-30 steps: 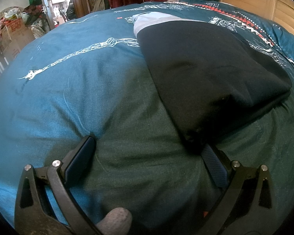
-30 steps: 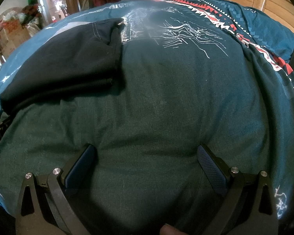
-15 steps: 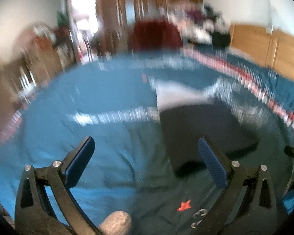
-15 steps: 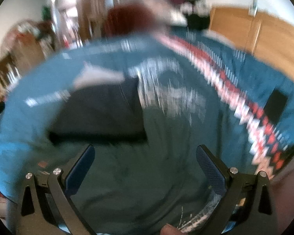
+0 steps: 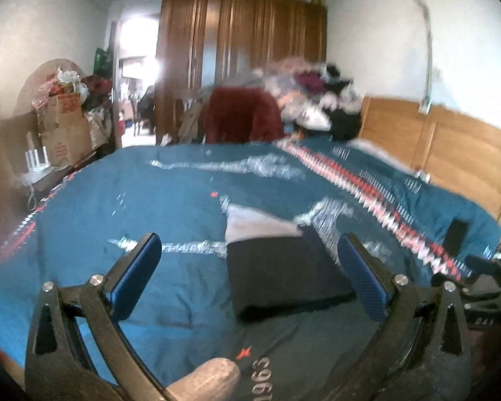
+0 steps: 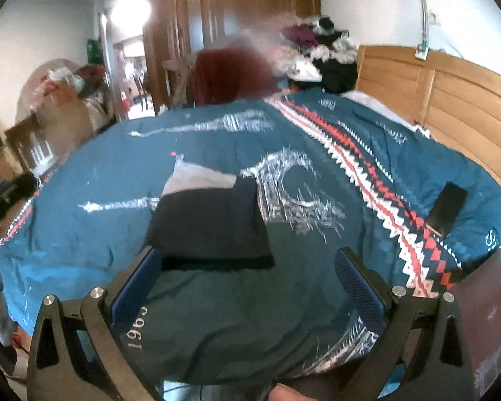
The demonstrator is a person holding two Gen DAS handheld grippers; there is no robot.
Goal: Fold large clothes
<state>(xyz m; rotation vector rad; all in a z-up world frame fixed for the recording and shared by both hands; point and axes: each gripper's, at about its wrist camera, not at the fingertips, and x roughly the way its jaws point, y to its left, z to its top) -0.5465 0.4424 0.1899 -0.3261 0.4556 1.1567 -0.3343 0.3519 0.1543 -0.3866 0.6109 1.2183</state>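
A folded black garment (image 5: 284,277) with a grey-white end (image 5: 257,225) lies flat on the teal bedspread (image 5: 170,200). The same black garment (image 6: 210,227) shows in the right wrist view, near the bed's front edge. My left gripper (image 5: 250,274) is held back above the near edge of the bed, open, with nothing between its fingers. My right gripper (image 6: 247,287) is also open and empty, pulled back from the bed, to the right of the garment. Neither gripper touches the cloth.
The teal bedspread (image 6: 317,267) carries a red and white zigzag band (image 6: 384,197). A black flat object (image 6: 447,207) lies at the right. A wooden headboard (image 6: 444,100), a heap of clothes (image 6: 317,50), a wardrobe (image 5: 243,60) and boxes (image 5: 66,127) surround the bed.
Both grippers have lifted and drawn back from low over the bedspread, so the whole bed and room now show. The folded garment stays in place.
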